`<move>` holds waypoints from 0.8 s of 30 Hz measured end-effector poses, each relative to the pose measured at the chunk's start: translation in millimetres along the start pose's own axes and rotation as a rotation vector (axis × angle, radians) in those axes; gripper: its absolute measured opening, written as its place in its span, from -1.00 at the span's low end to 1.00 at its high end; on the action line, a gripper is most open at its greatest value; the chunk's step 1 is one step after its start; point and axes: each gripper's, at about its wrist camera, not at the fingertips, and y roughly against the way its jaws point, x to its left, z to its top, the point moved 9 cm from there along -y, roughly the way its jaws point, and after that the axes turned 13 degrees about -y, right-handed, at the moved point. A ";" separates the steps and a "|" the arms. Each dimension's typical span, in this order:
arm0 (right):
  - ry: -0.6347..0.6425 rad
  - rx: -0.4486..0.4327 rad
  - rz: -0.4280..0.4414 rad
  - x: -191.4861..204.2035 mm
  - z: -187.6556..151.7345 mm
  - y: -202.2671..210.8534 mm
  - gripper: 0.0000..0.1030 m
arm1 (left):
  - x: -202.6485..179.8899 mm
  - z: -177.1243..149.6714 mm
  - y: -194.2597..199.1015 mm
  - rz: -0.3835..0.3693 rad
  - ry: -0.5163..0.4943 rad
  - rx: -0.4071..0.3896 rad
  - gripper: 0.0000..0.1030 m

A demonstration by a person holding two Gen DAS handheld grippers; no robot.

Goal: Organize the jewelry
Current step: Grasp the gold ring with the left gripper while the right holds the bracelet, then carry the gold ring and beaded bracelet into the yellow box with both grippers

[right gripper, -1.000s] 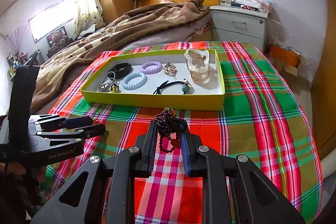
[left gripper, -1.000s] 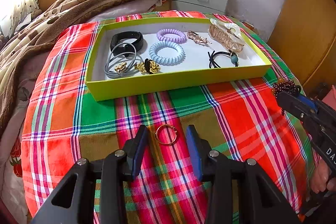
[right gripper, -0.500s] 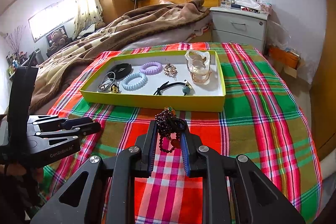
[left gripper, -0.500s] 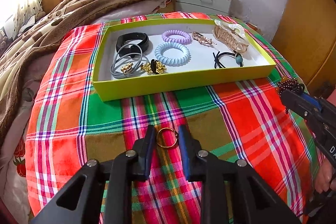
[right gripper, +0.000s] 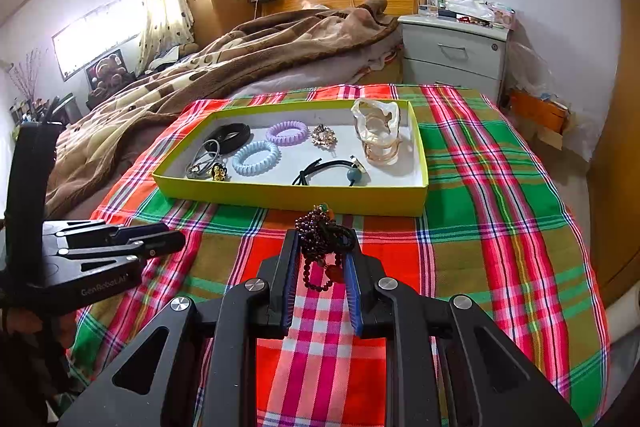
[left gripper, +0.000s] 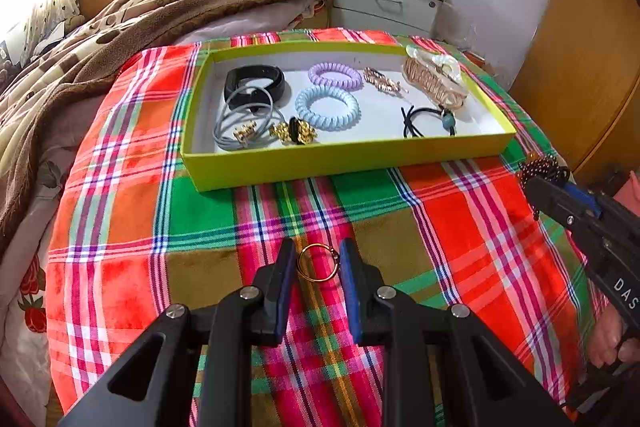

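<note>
Left gripper [left gripper: 317, 267], bottom center of its view: jaws were wide 1 second ago, now clenched on the gold ring [left gripper: 318, 262], pads touching both sides. Ring looks secured for lifting off the plaid cloth [left gripper: 132, 227].

Right gripper [right gripper: 322, 263] unchanged, clamped on the dark bead bracelet [right gripper: 322, 233].

Yellow tray [left gripper: 340, 163], mid-frame, lies just beyond; both pieces likely go there next.

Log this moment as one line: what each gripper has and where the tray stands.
left gripper: shut on gold ring over the plaid cloth | right gripper: shut on beaded bracelet | yellow tray: beyond both, hair ties inside
</note>
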 end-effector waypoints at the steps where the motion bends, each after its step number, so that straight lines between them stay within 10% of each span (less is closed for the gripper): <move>1: 0.000 0.000 0.001 0.0 0.1 -0.1 -0.58 | 0.8 1.2 1.7 -0.002 0.001 -0.004 -0.54; 24: 0.020 -0.005 0.014 30.0 45.9 -30.2 -0.58 | 32.7 78.9 14.8 -0.030 0.001 -0.111 -0.54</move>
